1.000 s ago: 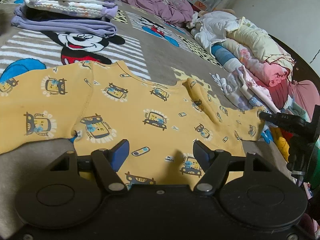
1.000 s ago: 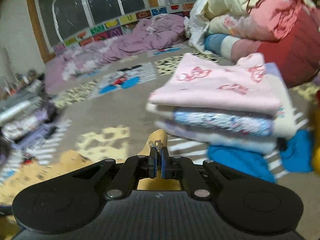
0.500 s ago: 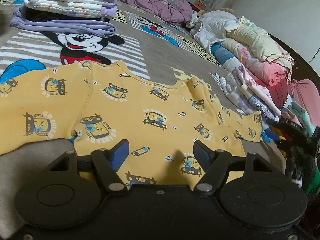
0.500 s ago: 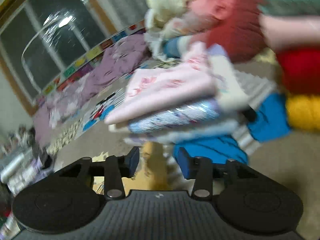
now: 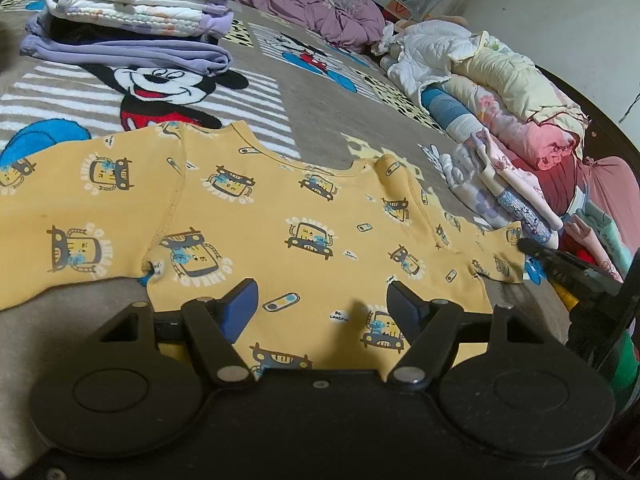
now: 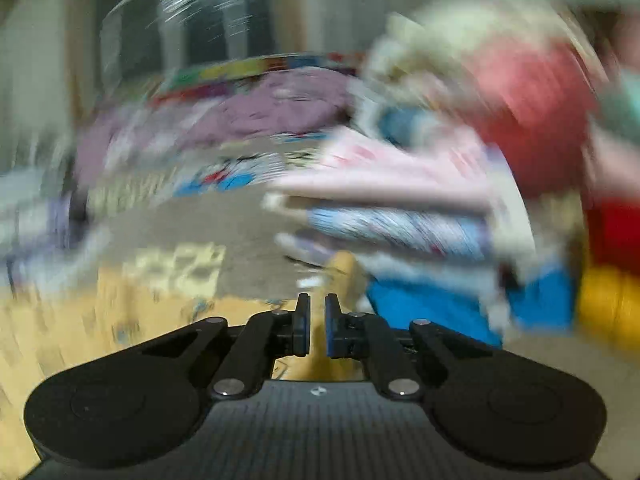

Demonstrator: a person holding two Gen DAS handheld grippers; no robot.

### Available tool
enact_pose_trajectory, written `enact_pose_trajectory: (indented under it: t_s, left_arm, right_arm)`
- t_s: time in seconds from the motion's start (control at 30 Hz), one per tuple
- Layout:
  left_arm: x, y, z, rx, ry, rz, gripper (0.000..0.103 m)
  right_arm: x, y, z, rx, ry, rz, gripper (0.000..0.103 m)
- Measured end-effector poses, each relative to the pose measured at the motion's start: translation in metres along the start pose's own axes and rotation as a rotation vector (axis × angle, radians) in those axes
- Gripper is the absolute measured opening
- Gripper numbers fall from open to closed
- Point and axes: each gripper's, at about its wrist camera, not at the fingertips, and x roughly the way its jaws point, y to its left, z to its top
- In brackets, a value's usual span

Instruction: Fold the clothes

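A yellow child's shirt (image 5: 280,208) with car prints lies flat, front up, on a Mickey Mouse blanket (image 5: 320,100). My left gripper (image 5: 322,296) hovers open over the shirt's lower hem with nothing between its blue pads. My right gripper (image 5: 526,245) reaches in from the right at the end of the shirt's right sleeve. The right wrist view is heavily blurred. In it my right gripper (image 6: 317,320) is closing, its pads almost together with the yellow sleeve (image 6: 344,272) in the narrow gap.
A tall stack of folded clothes (image 5: 132,12) stands at the back left. A second folded stack (image 5: 504,184) and bundled quilts (image 5: 500,80) line the right side, close to the sleeve. A purple quilt (image 5: 320,4) lies at the far end.
My right gripper let go of the sleeve, swung away to the right with its jaws apart, then came back to the sleeve end and closed. The left gripper and the shirt stayed put.
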Motion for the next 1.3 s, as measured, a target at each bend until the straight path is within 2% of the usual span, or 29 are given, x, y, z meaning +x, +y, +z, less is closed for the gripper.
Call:
enact_pose_trajectory:
  t_s: [0.03,0.07,0.13,0.17,0.2,0.23,0.27,0.33,0.37,0.43,0.47,0.6,0.7,0.77,0.8,0.87,0.93,0.97,1.0,1.07,1.17,1.3]
  left_arm:
    - [0.0,0.0,0.0,-0.001,0.0,-0.001,0.073]
    - [0.0,0.001,0.0,-0.003,0.0,-0.003,0.073]
    - [0.0,0.001,0.001,-0.003,0.001,-0.004,0.073]
    - [0.0,0.001,0.001,-0.001,0.002,-0.003,0.073]
    - [0.0,0.001,0.001,0.0,0.002,-0.002,0.073]
    - [0.0,0.001,0.001,0.001,0.002,-0.001,0.073]
    - [0.0,0.0,0.0,0.002,0.002,0.0,0.073]
    - [0.0,-0.001,0.0,0.004,0.002,0.001,0.073]
    - [0.0,-0.001,0.0,0.003,0.002,0.0,0.073]
    - [-0.001,0.0,0.001,0.0,0.002,-0.003,0.073]
    - [-0.001,0.001,0.001,-0.001,0.003,-0.004,0.073]
    - [-0.001,0.0,0.0,0.001,0.002,-0.003,0.073]
    - [-0.001,0.0,0.0,0.004,0.001,-0.002,0.073]
    - [-0.001,0.0,0.001,0.0,0.002,-0.005,0.073]
    - [-0.002,0.001,0.001,-0.003,0.002,-0.006,0.073]
    - [-0.002,0.001,0.001,-0.005,0.002,-0.008,0.074]
    - [-0.003,0.002,0.001,-0.007,0.002,-0.01,0.073]
    - [-0.003,0.002,0.001,-0.008,0.003,-0.011,0.074]
    - [-0.003,0.003,0.001,-0.009,0.003,-0.011,0.074]
    - [-0.002,0.002,0.001,-0.007,0.003,-0.009,0.074]
    - [-0.002,0.001,0.0,0.0,0.001,-0.005,0.074]
    - [-0.001,0.001,0.0,0.001,0.001,-0.005,0.075]
  right_arm:
    - [0.002,0.014,0.002,-0.101,0.008,0.003,0.009]
    - [0.002,0.017,0.003,-0.119,0.009,-0.002,0.009]
    - [0.0,0.006,0.005,-0.011,0.002,-0.027,0.009]
    - [-0.001,0.0,0.005,0.042,-0.001,-0.04,0.018]
    - [-0.002,-0.006,0.006,0.096,-0.005,-0.052,0.036]
    - [-0.003,-0.011,0.007,0.149,-0.008,-0.065,0.047]
    - [-0.002,-0.018,0.006,0.206,-0.008,-0.074,0.066]
    - [0.01,-0.03,0.001,0.294,0.037,-0.057,0.067]
    - [0.018,-0.034,0.0,0.313,0.078,-0.035,0.063]
    - [0.032,-0.04,-0.004,0.332,0.16,0.003,0.017]
    - [0.034,-0.04,-0.004,0.323,0.168,0.002,0.007]
    - [0.02,-0.003,0.007,0.02,0.051,-0.133,0.007]
    - [0.024,0.045,0.003,-0.366,0.048,-0.201,0.008]
    - [0.032,0.069,-0.005,-0.561,0.113,-0.141,0.009]
    - [0.032,0.079,-0.012,-0.641,0.129,-0.108,0.017]
    - [0.03,0.095,-0.025,-0.773,0.146,-0.08,0.02]
    - [0.017,0.091,-0.022,-0.727,0.106,-0.016,0.022]
    - [0.009,0.087,-0.019,-0.689,0.084,0.023,0.027]
    - [0.0,0.08,-0.015,-0.628,0.054,0.065,0.036]
    - [-0.017,0.06,-0.004,-0.457,-0.008,0.133,0.048]
    - [-0.018,0.014,0.012,-0.145,-0.026,0.139,0.048]
    - [0.017,-0.041,0.017,0.193,0.064,0.151,0.048]
